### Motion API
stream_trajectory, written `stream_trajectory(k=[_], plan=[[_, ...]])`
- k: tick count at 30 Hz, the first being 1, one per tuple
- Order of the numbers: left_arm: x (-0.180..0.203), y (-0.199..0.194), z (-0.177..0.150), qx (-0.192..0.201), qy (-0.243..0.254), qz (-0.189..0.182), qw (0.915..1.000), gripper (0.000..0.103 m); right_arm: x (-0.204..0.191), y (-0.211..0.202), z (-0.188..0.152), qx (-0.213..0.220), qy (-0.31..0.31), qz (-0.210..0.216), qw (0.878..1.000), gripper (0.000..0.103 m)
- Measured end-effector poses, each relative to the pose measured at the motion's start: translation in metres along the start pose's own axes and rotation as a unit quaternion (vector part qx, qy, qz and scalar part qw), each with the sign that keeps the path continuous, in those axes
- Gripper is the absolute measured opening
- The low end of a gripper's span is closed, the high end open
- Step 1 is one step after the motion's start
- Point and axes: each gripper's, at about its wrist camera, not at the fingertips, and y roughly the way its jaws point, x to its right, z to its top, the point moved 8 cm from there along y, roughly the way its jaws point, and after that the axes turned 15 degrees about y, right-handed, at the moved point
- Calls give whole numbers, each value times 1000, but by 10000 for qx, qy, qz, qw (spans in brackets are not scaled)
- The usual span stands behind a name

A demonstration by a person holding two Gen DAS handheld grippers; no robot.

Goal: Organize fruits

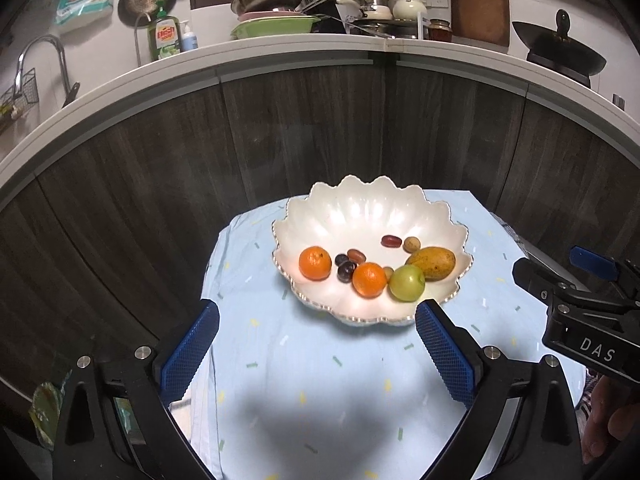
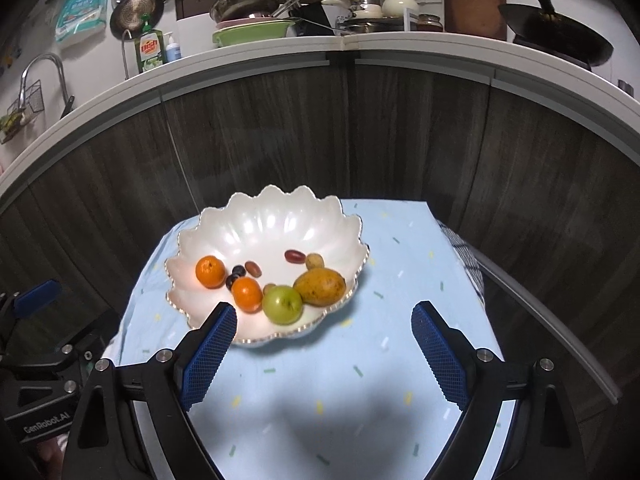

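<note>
A white scalloped bowl (image 1: 360,208) (image 2: 272,216) stands on a light blue cloth. In it lie two oranges (image 1: 315,263) (image 2: 210,271), a green apple (image 1: 407,282) (image 2: 282,304), a yellow-brown mango (image 1: 432,263) (image 2: 320,286), dark grapes (image 1: 346,271) (image 2: 239,271) and small reddish and tan fruits (image 1: 391,241) (image 2: 295,256). My left gripper (image 1: 316,316) is open and empty, just in front of the bowl. My right gripper (image 2: 324,316) is open and empty, in front of the bowl's right side; it also shows in the left wrist view (image 1: 580,276).
The blue cloth (image 1: 340,380) (image 2: 380,360) covers a small table set against dark wood cabinet fronts (image 1: 280,128). Above them a white counter (image 1: 280,44) carries pots, dishes, dish soap and a wok. A sink tap (image 1: 40,60) is at far left.
</note>
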Motion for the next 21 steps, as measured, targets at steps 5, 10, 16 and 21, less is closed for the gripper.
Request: stream_trajectory(k=[5,10,16,21], plan=[[5,-13,-17,-66,-20,-14,10000,101,5,-14,-15,37,2,-68,10000,90],[8,-25,-33,-110,-17,7,9999,101,11,-27,-30,44,8,-117,9999,90],[10,-38,-47,-97,-66,57,9999,101,18,-41,-47,62,43,-161,9998,90],[15,-47,-57,-91,-45,59,9999,101,26,-52,-56,124,83,-207,9997,90]])
